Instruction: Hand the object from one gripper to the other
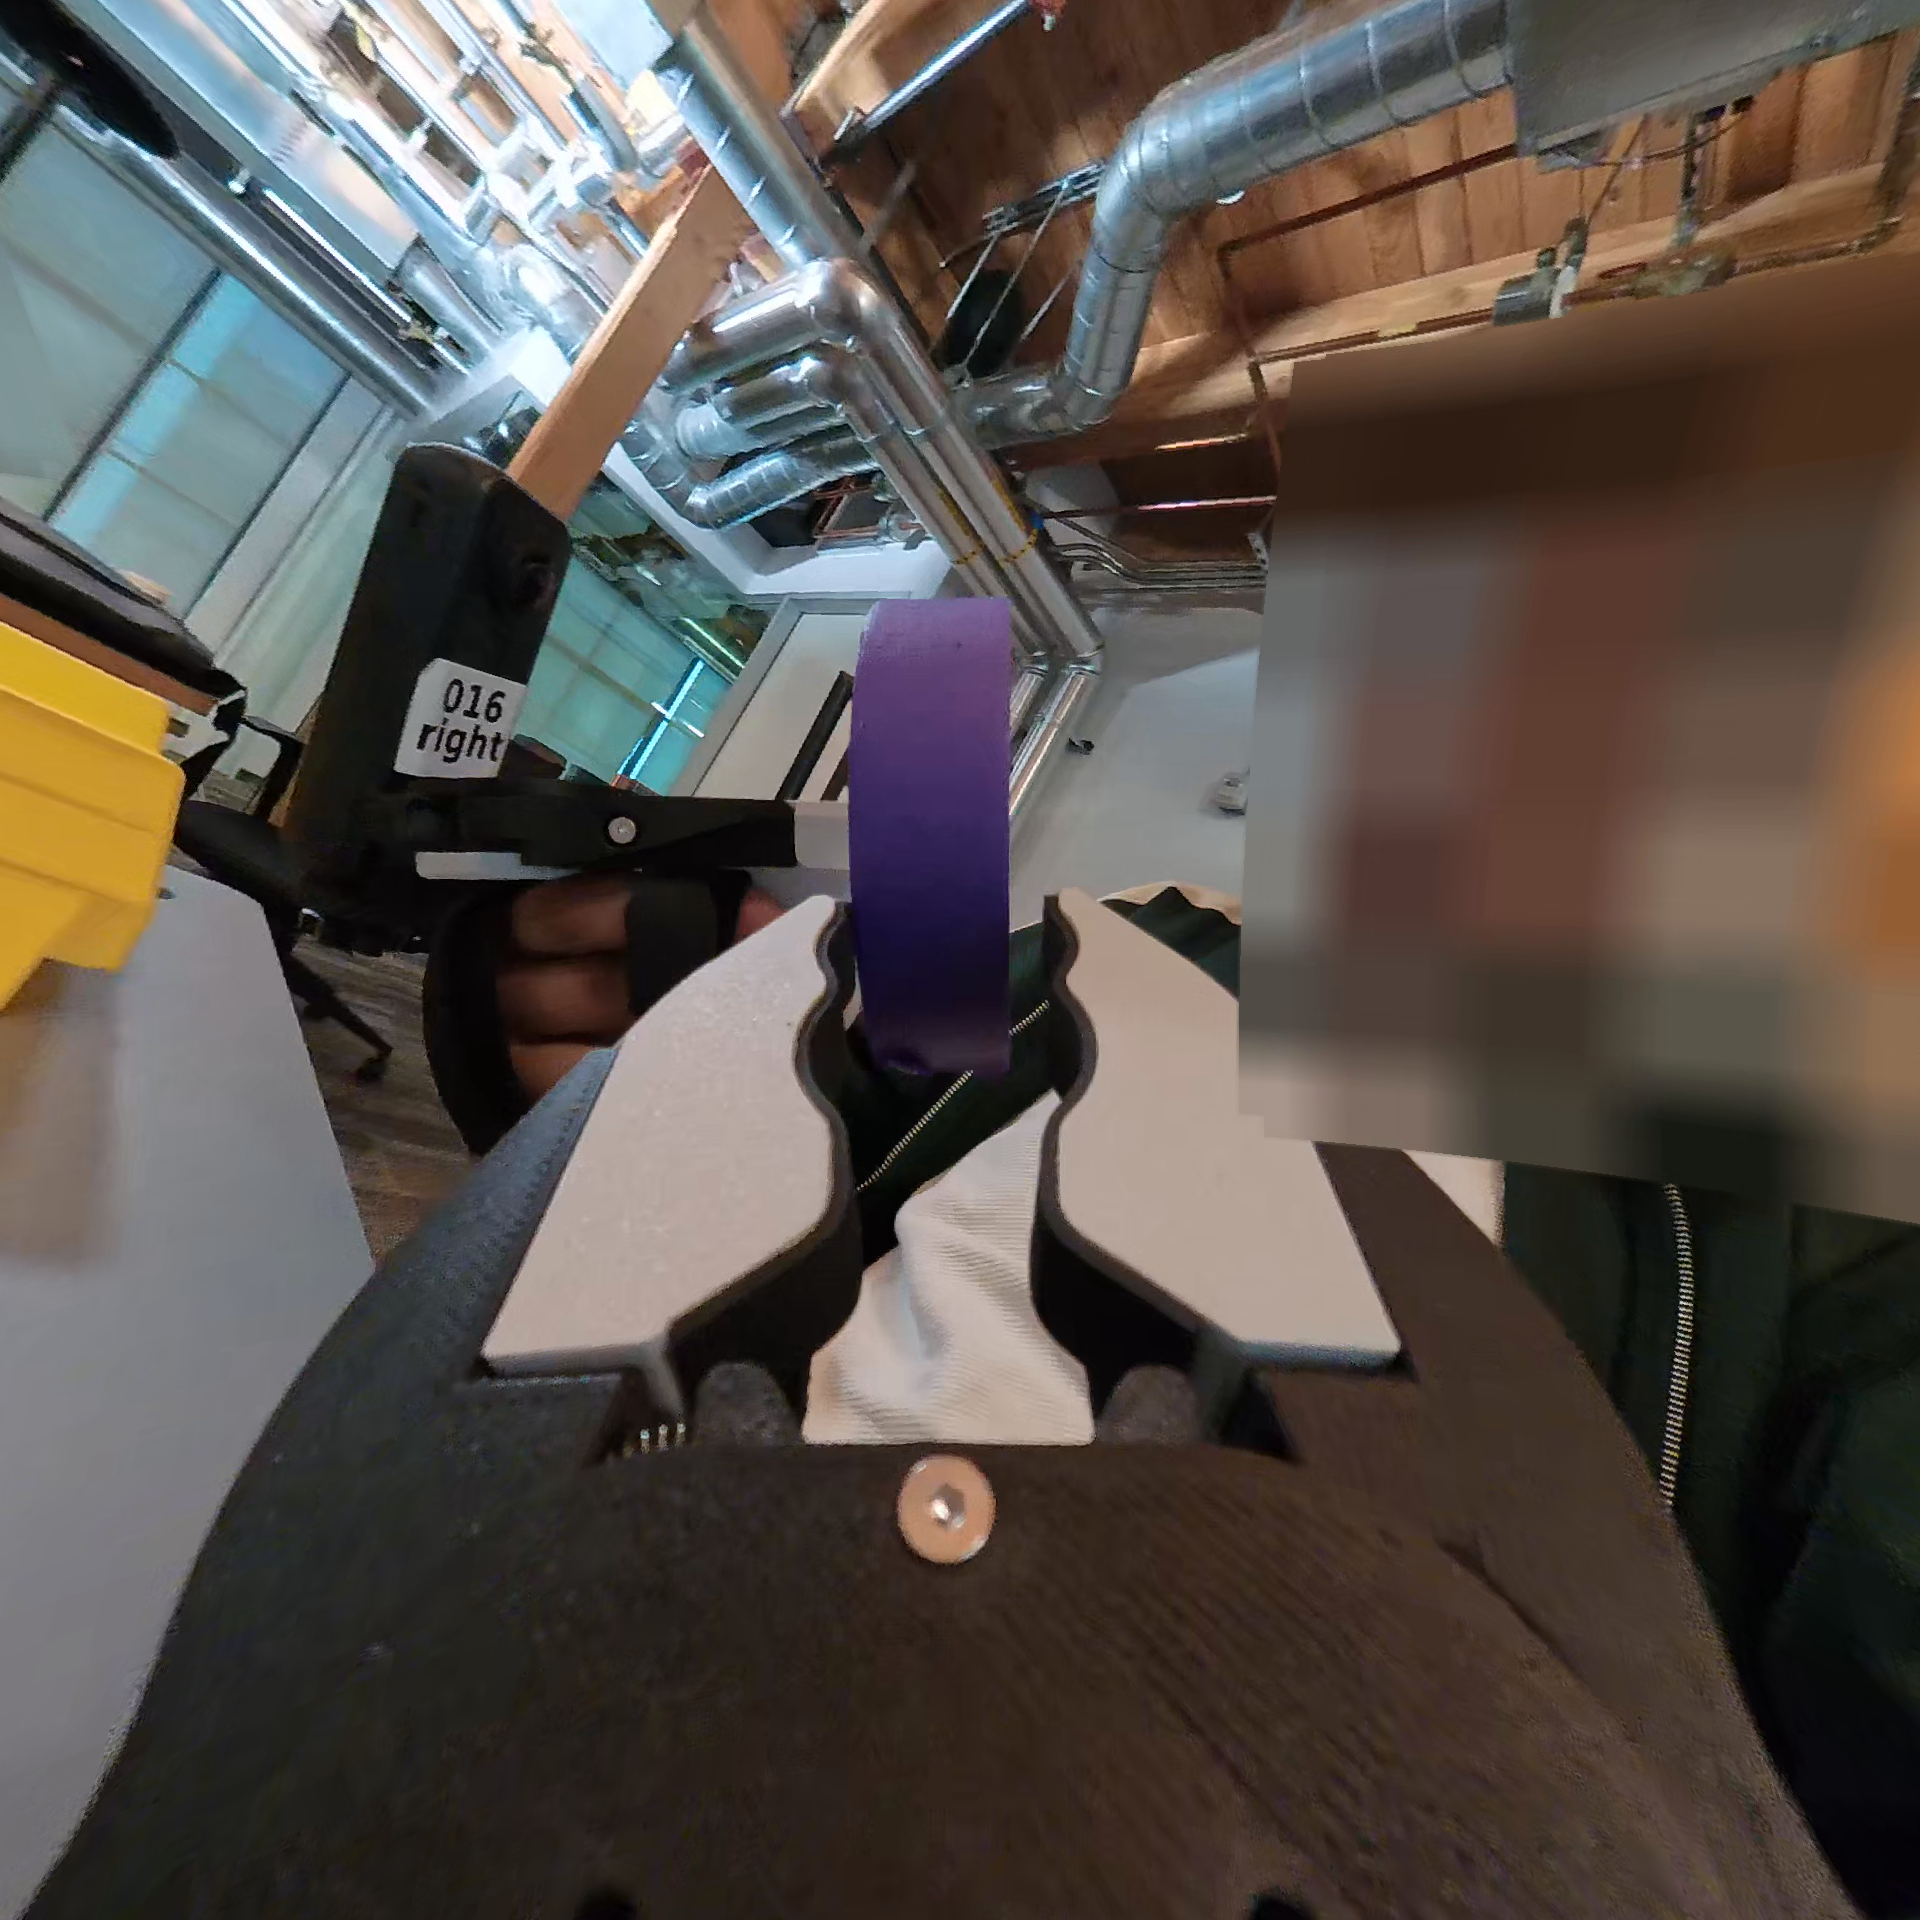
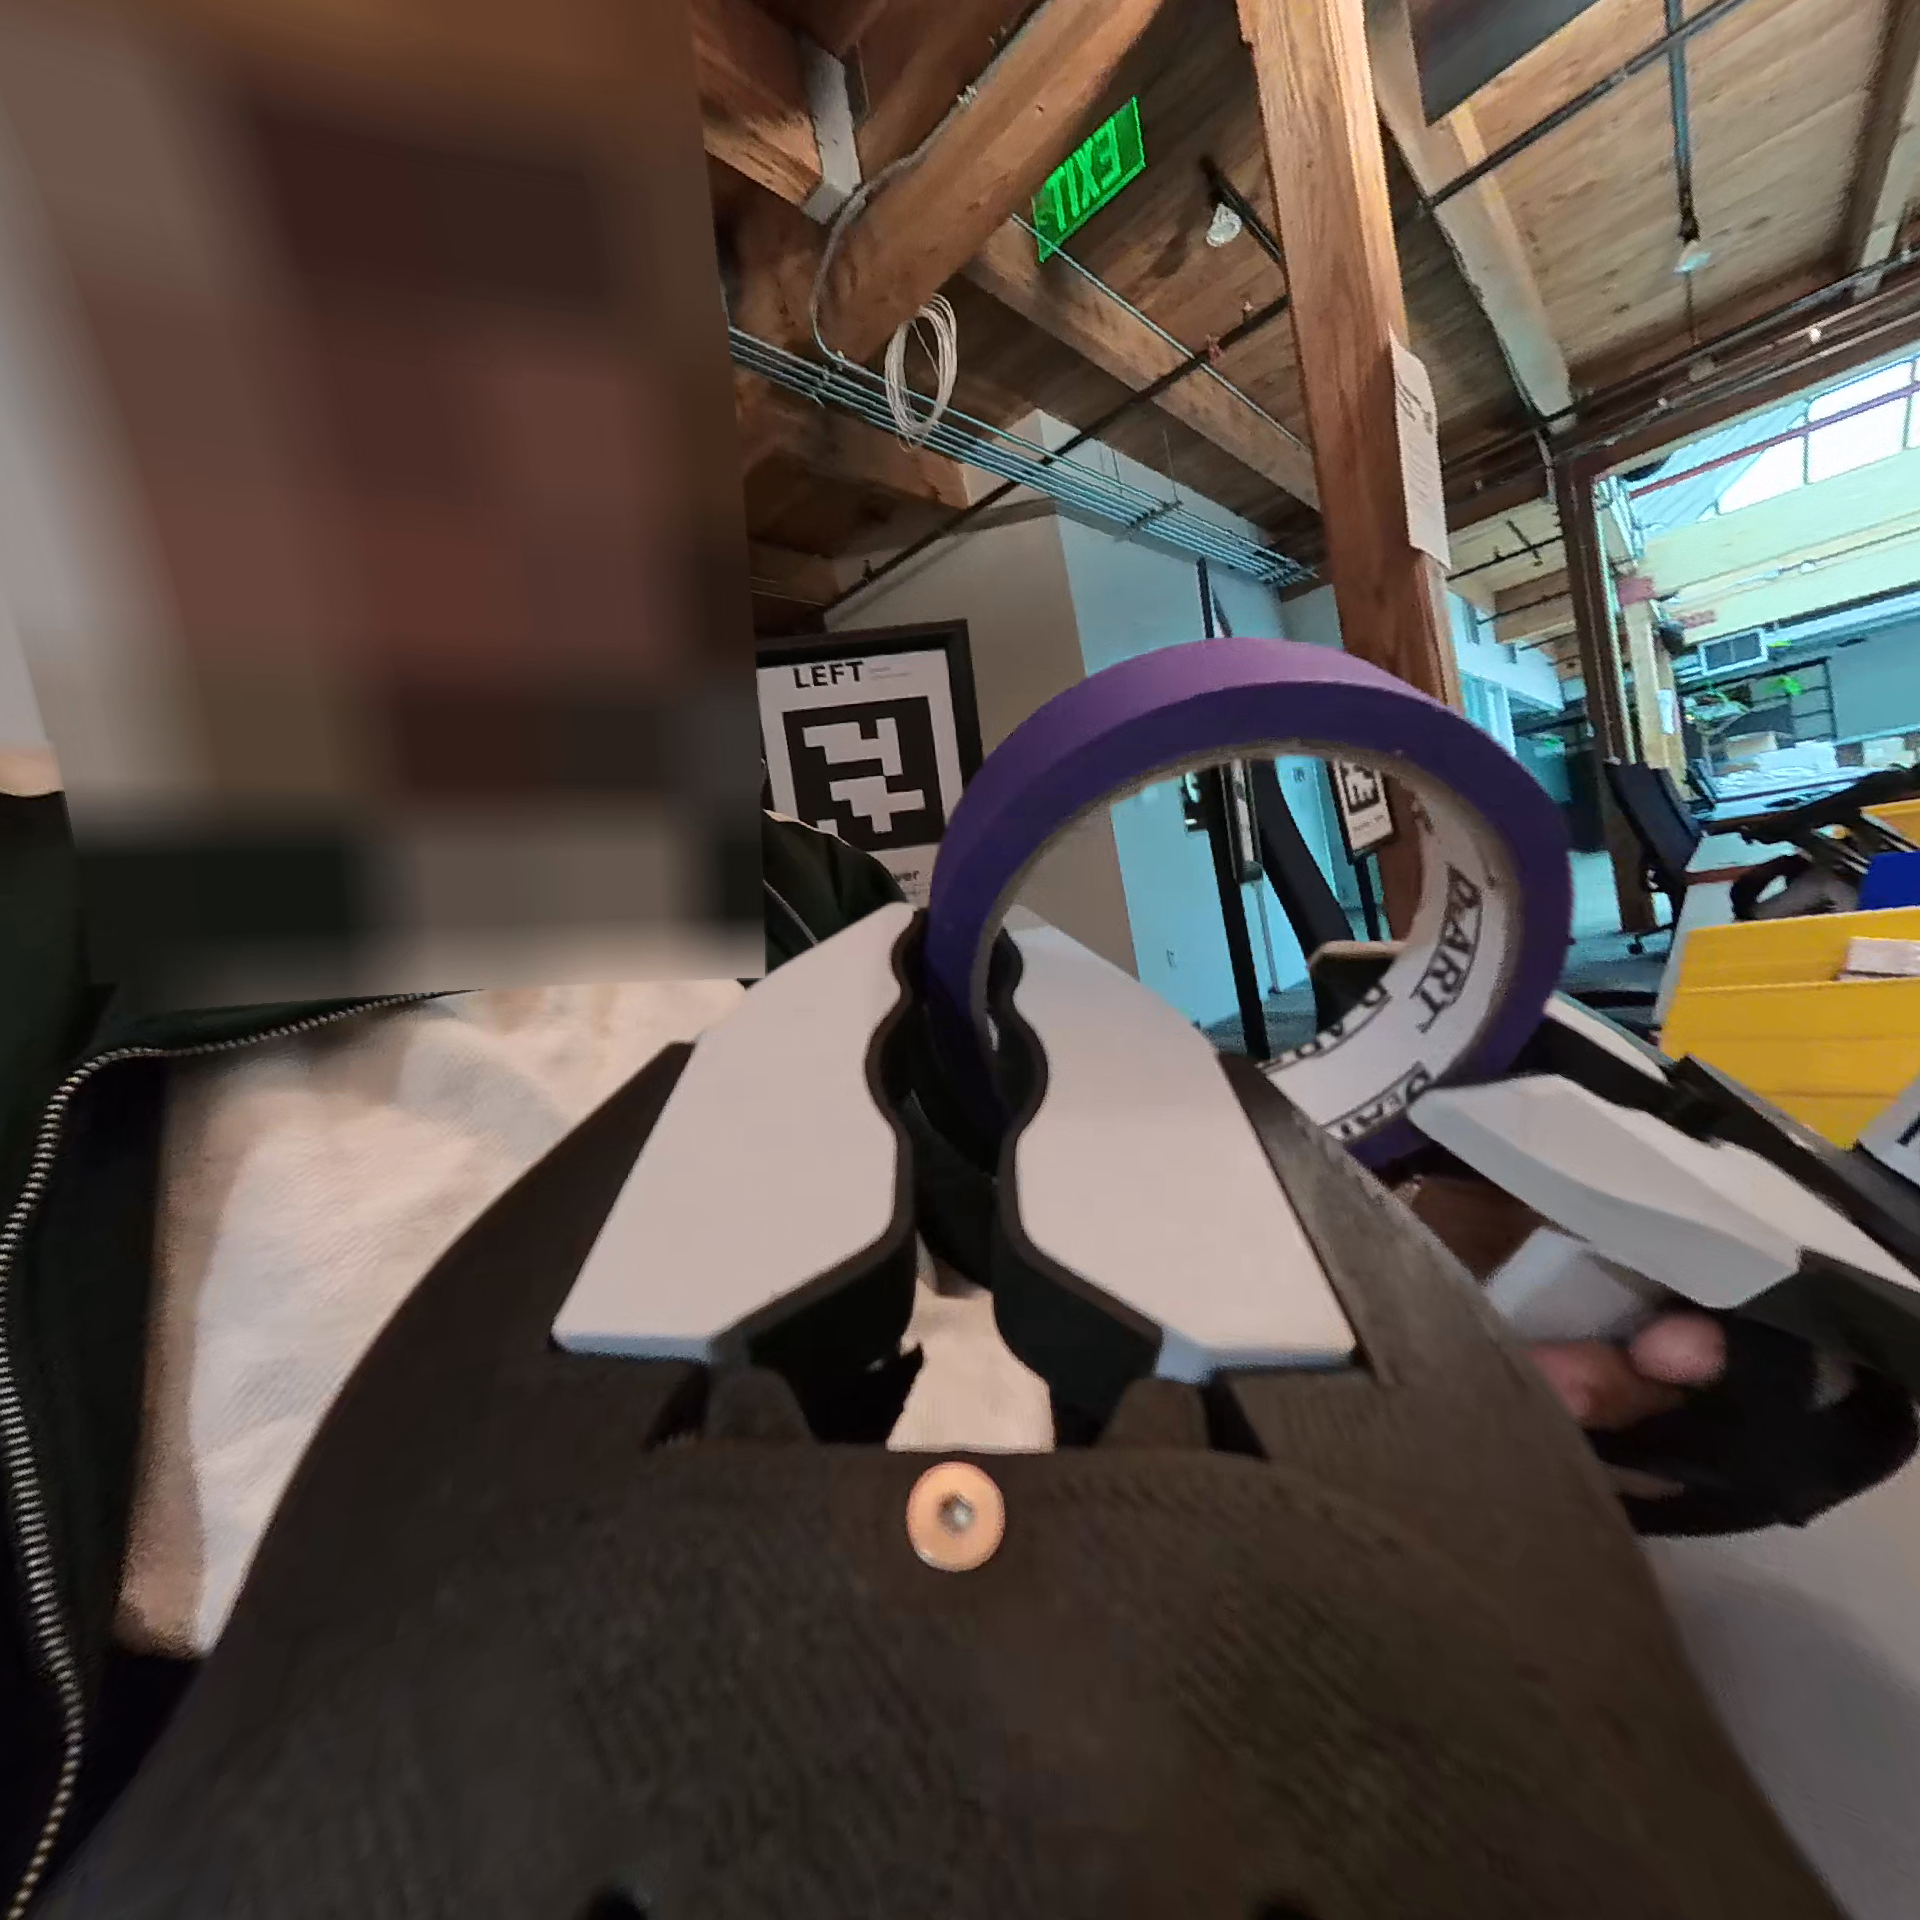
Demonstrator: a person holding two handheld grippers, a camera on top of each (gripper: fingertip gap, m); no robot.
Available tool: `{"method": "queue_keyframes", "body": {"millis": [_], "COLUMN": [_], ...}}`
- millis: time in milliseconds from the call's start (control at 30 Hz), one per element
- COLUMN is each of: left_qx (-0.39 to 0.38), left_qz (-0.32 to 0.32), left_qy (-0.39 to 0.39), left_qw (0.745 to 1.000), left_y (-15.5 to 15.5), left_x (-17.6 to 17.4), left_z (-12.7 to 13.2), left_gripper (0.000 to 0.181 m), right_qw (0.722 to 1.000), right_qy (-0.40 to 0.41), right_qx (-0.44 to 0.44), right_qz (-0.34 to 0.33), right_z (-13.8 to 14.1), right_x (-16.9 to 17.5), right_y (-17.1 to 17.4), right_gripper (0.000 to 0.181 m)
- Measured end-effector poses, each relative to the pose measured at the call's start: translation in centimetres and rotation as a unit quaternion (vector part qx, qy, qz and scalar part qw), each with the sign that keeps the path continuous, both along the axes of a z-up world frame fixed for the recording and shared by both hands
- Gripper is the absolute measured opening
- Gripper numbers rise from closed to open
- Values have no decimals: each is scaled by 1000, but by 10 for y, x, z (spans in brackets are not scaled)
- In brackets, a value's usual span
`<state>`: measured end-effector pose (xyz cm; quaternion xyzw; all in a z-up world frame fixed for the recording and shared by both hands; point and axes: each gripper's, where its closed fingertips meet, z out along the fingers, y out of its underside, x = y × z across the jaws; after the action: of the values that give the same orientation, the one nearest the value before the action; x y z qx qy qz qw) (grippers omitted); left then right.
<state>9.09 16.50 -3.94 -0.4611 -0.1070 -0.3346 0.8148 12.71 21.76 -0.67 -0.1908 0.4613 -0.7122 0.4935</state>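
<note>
Purple matte tape roll, a round ring with a white printed core, stands on edge at frame centre. My right gripper pinches its rim; my left gripper, grey fingers spread, straddles the band untouched.

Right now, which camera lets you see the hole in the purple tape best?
The right wrist view. There the purple tape roll faces the camera, so its hole and white inside show, with the right gripper pinching its wall. The left wrist view sees the roll edge-on, a purple band between the left gripper fingers, hole hidden.
</note>
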Motion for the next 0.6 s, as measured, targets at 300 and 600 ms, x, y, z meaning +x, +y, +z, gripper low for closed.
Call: {"method": "queue_keyframes", "body": {"millis": [300, 600], "left_qx": [-1, -2], "left_qz": [12, 31], "left_qy": [6, -1], "left_qw": [1000, 1000], "left_y": [1, -6], "left_x": [-1, -6], "left_z": [1, 5], "left_gripper": [31, 26], "right_qw": [1000, 999], "right_qy": [-5, -26], "right_qx": [1, 21], "right_qz": [18, -21], "right_z": [1, -3], "right_x": [3, -11], "right_y": [2, -9], "right_gripper": [10, 23]}}
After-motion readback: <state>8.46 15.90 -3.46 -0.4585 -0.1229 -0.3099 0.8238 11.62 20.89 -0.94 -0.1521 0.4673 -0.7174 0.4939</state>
